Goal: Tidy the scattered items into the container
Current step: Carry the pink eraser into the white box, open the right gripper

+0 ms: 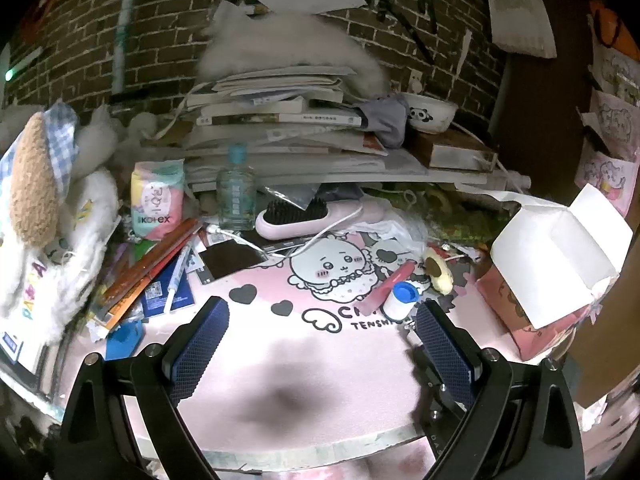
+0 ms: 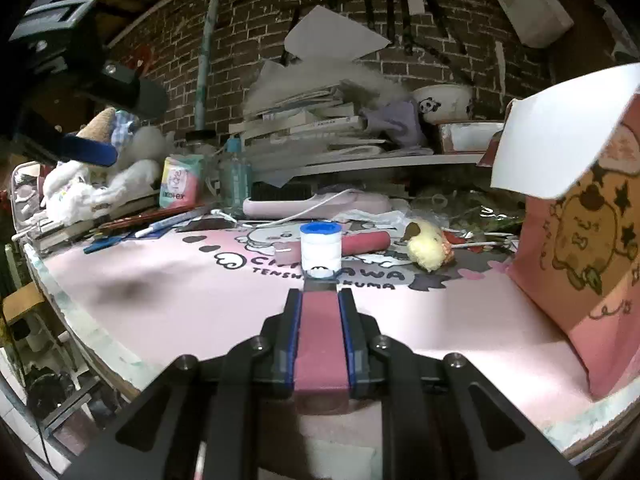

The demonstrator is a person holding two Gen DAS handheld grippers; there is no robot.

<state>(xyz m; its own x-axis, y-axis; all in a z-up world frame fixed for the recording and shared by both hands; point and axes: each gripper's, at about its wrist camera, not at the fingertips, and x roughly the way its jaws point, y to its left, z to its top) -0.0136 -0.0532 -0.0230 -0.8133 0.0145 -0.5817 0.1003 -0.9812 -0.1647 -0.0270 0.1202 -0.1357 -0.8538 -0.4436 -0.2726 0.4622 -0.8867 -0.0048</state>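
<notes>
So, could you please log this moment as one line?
left gripper open, empty | right gripper shut on pink slab | pink box open

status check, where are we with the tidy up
Left tongs open, empty. Right tongs shut on a flat pink piece. White bottle directly ahead; pink box open at right.

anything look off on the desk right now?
Yes. The book stack on the shelf sits skewed, edges fanned out, with grey cloth draped over its right end. The pink box flaps hang open. Pens and booklets lie strewn at the mat's left edge.
</notes>
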